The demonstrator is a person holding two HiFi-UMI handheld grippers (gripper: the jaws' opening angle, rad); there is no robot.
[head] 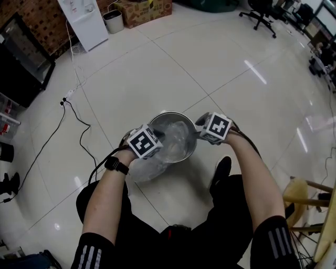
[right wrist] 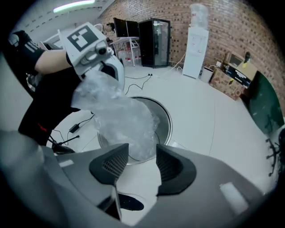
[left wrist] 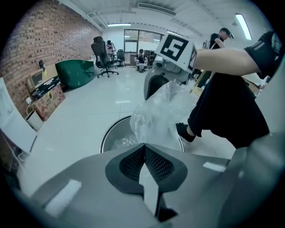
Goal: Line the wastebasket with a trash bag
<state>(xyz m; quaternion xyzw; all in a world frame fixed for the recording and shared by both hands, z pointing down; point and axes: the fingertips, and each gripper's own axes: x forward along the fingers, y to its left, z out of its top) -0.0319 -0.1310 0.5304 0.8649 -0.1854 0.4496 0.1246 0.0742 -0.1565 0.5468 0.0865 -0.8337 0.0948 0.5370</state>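
A round metal wastebasket (head: 173, 114) stands on the tiled floor in front of the person. A clear trash bag (head: 176, 137) lies partly inside it and spills over the near-left rim onto the floor. My left gripper (head: 157, 142) is at that rim; in the left gripper view its jaws (left wrist: 143, 147) are shut on a fold of the bag (left wrist: 160, 116). Seen from the right gripper view, the bag (right wrist: 120, 116) hangs from the left gripper (right wrist: 95, 58) into the basket (right wrist: 167, 118). My right gripper (head: 202, 128) hovers over the right rim, open (right wrist: 141, 156), with nothing between its pads.
A black cable (head: 79, 131) trails across the floor on the left. A white water dispenser (head: 84, 21), a small bin (head: 113, 21) and a cardboard box (head: 142, 10) stand at the back. A wooden chair (head: 307, 199) is at the right. The person's shoe (head: 223, 171) is beside the basket.
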